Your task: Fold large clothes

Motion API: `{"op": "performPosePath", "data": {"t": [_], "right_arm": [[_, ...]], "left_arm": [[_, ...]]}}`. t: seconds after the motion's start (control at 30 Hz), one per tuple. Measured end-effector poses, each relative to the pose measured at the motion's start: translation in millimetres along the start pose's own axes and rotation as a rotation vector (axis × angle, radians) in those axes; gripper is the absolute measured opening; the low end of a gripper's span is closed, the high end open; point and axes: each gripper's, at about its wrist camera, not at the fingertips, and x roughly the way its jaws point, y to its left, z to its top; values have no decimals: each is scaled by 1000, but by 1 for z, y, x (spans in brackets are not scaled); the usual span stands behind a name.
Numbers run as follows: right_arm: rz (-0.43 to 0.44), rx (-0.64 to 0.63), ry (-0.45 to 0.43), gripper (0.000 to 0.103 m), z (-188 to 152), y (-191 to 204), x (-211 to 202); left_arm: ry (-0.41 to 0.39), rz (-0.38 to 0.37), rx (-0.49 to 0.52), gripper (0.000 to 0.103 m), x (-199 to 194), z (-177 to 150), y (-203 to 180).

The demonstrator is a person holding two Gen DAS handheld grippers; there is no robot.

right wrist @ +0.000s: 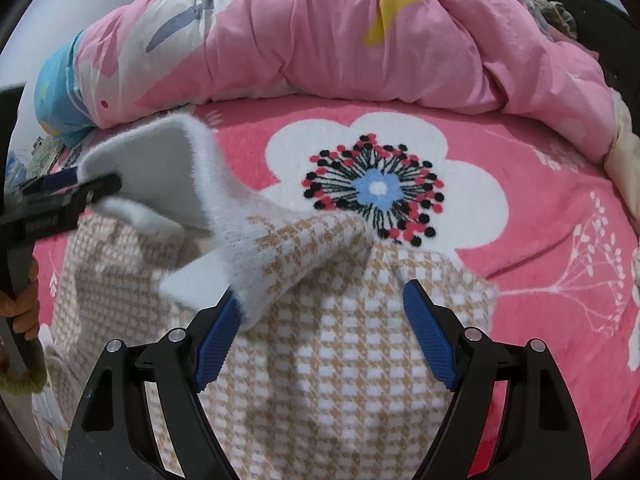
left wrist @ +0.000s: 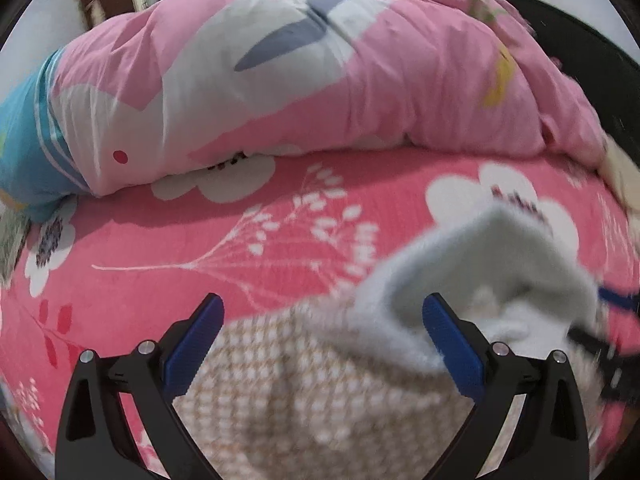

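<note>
Both pairs of jaws stand wide apart and grasp nothing. In the left wrist view the left gripper (left wrist: 322,344) hangs open over the sweater (left wrist: 304,396), a beige-and-white houndstooth knit that fills the lower middle of the frame; its fuzzy pale-blue trim (left wrist: 472,264) rises at lower right and brushes the inner side of the right-hand jaw, but nothing pinches it. In the right wrist view the right gripper (right wrist: 320,332) is likewise released, its blue pads either side of the knit. A raised fold of the sweater leans against the left-hand pad without being clamped.

The sweater lies on the bedsheet (right wrist: 540,208) at the bottom centre of both frames. By my reading the fold is barely begun: the cloth is bunched and rumpled, one trimmed part stands up in the air, and no flat, squared layer shows. Spreading it, bringing the parts in and doubling the body seem still to do.

Around it, the pink flowered sheet offers open room toward the middle and right of the frames. A bulky pink quilt (left wrist: 320,80) runs across the upper half, with a blue pillow (left wrist: 28,152) at the left edge; they limit how far the sweater can be spread upward. In the right wrist view the left gripper comes in from the left edge just beside the raised trim, so the two tools are close enough to get in each other's way.
</note>
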Motion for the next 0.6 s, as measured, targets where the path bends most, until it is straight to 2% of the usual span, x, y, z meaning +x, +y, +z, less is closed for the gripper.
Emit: {"op": "performPosePath", "data": {"t": [0.13,0.23,0.33,0.43,0.5,0.53,0.6], "right_arm": [[51,-28,-9,76,-14,-1,-7],[52,-58,-44,76,-22,1,-25],[123,-63,-141,76,-16,3,-64],[178,-42,-229,76,10,3,-92],[212,-6,-231,67,39,5,-87],[234,19,-216,57,50,5,-80],[321,111,-149,43,74,2,-51]], "left_arm": [[32,-15,61,98,5,-34,4],[53,-32,50,98,14,-55,14],[54,-73,5,98,17,-64,25],[40,-83,0,98,16,-66,28],[33,-78,2,98,15,-66,27],[30,-76,3,98,15,-66,27],[28,-75,-1,98,15,-67,27]]}}
